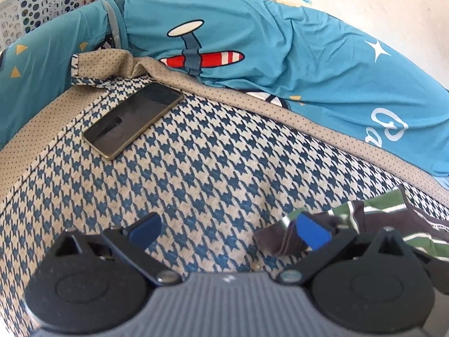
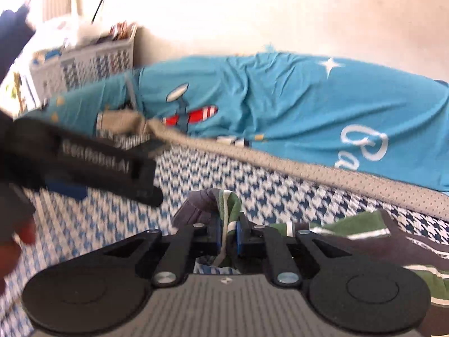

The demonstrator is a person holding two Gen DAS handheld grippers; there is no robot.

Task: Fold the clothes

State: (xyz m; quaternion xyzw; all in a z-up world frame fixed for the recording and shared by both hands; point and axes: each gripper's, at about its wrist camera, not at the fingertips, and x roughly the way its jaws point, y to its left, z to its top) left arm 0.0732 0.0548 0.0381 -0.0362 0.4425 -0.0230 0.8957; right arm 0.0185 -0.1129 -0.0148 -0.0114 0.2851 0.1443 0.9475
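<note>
Right claw [image 2: 228, 237], lower centre of the right wrist view: black linkage, blue pads, closed tight on a bunched fold of the green, white and dark brown striped garment [image 2: 348, 238]. The rest of that garment trails to the lower right of the frame, lying on the bed.

Left claw [image 1: 228, 231], lower centre of the left wrist view: blue pads spread wide apart, nothing between them. Its right pad [image 1: 313, 231] sits over a dark edge of the striped garment [image 1: 393, 224]; whether they touch cannot be told. The same claw shows blurred at the left of the right wrist view, level with the garment.

Bed surface: blue and beige houndstooth woven mat [image 1: 210, 174], with beige dotted border.

On the mat, upper left of the left wrist view: black smartphone with gold-coloured frame [image 1: 134, 119], lying flat, screen dark.

Behind the mat: turquoise quilt with airplane and star print [image 1: 280, 45], rumpled.

Far upper left: white perforated plastic basket [image 1: 53, 2].
</note>
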